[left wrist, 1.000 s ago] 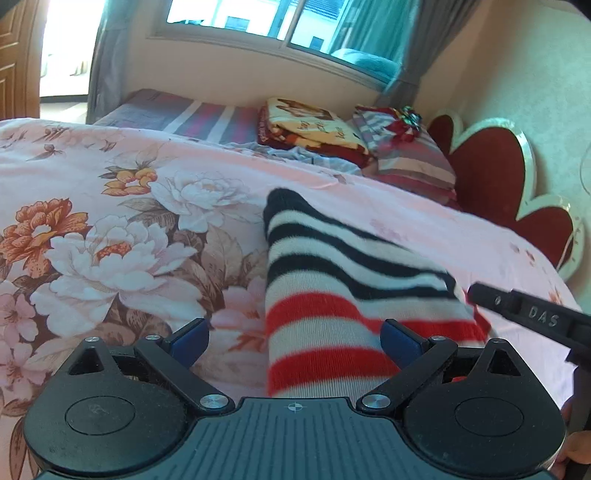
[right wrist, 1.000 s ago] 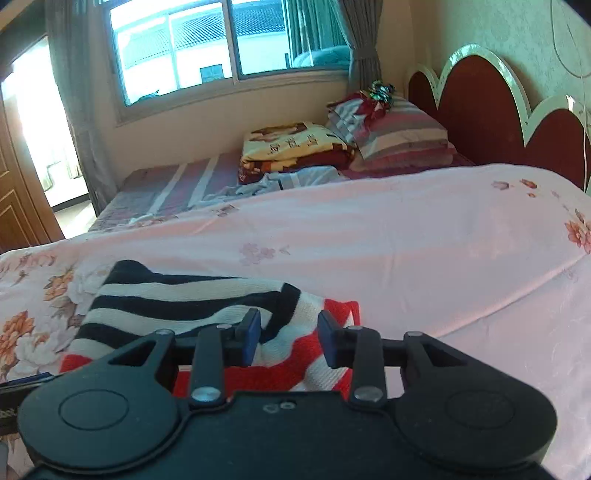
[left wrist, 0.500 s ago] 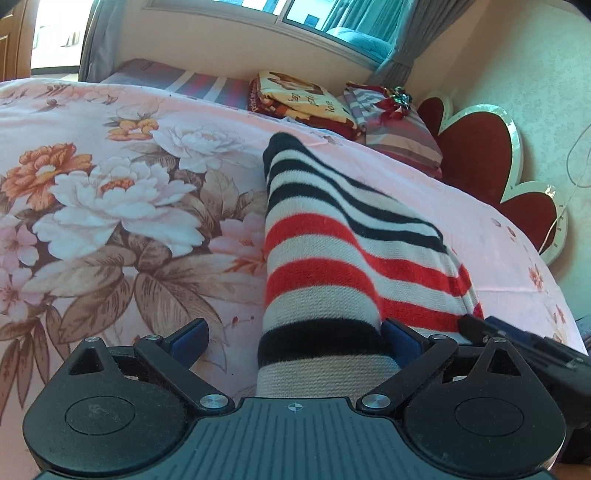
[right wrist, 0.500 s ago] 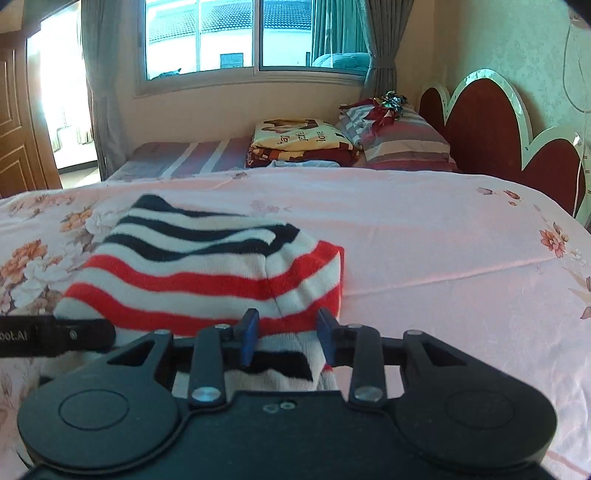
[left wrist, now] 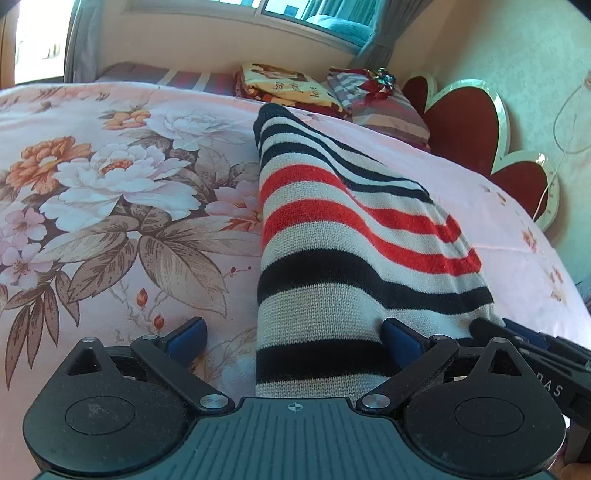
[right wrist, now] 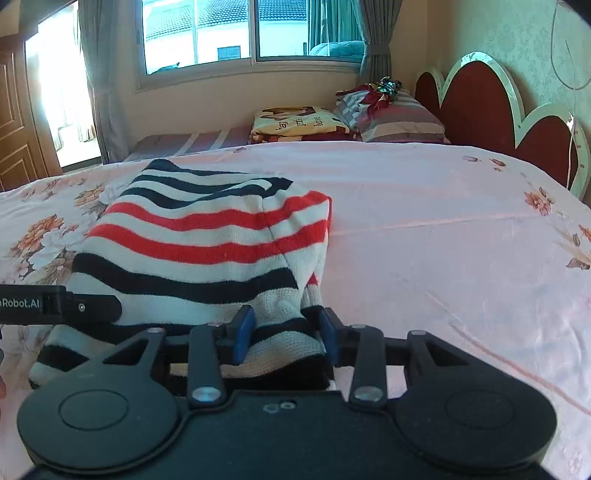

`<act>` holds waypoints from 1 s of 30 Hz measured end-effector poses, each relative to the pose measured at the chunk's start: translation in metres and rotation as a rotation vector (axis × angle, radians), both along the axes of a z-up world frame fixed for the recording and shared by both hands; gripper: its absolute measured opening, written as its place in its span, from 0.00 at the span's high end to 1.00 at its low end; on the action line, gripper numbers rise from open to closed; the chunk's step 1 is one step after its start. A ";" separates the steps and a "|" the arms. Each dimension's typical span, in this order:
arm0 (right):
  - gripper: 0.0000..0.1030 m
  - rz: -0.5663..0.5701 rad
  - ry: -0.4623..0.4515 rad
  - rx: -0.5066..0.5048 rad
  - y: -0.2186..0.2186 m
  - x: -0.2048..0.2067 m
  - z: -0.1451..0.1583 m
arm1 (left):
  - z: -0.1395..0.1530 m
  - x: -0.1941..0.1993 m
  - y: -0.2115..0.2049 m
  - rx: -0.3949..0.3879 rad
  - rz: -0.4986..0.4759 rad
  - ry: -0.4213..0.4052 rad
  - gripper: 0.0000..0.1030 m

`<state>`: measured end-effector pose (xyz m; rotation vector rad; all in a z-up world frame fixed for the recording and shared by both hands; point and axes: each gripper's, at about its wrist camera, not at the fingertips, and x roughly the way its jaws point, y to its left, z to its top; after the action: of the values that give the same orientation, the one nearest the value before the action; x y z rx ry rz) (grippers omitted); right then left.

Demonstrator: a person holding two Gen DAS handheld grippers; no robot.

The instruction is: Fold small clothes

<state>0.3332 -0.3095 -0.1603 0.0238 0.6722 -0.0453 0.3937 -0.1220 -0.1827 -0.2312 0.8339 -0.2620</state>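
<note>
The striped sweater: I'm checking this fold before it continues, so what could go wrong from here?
The left gripper is open, so the striped sweater may slide unevenly. The right gripper has bunched knit between its jaws, which might crease the fold. The floral bedsheet might get dragged along.

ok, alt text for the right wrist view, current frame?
A knitted garment with red, black and white stripes lies on a pink floral bedspread, its near corner bunched between the narrowly parted blue fingers of the right hand-held gripper. The left hand-held gripper reaches in from the left edge; pillows, a headboard and a window lie beyond.
</note>
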 end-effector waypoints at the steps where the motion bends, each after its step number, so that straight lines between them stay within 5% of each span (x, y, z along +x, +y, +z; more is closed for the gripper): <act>1: 0.59 -0.004 0.007 0.003 0.000 0.002 0.001 | 0.001 0.001 0.000 0.000 0.001 0.004 0.04; 18: 0.53 -0.032 0.058 0.104 -0.010 -0.031 -0.004 | 0.002 -0.010 -0.004 0.051 -0.022 0.013 0.04; 30: 0.39 -0.023 0.110 0.200 -0.028 -0.031 0.000 | 0.006 -0.010 -0.005 0.054 -0.036 0.042 0.00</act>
<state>0.3020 -0.3379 -0.1600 0.2233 0.7842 -0.0016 0.3834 -0.1266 -0.1771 -0.1719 0.8857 -0.2684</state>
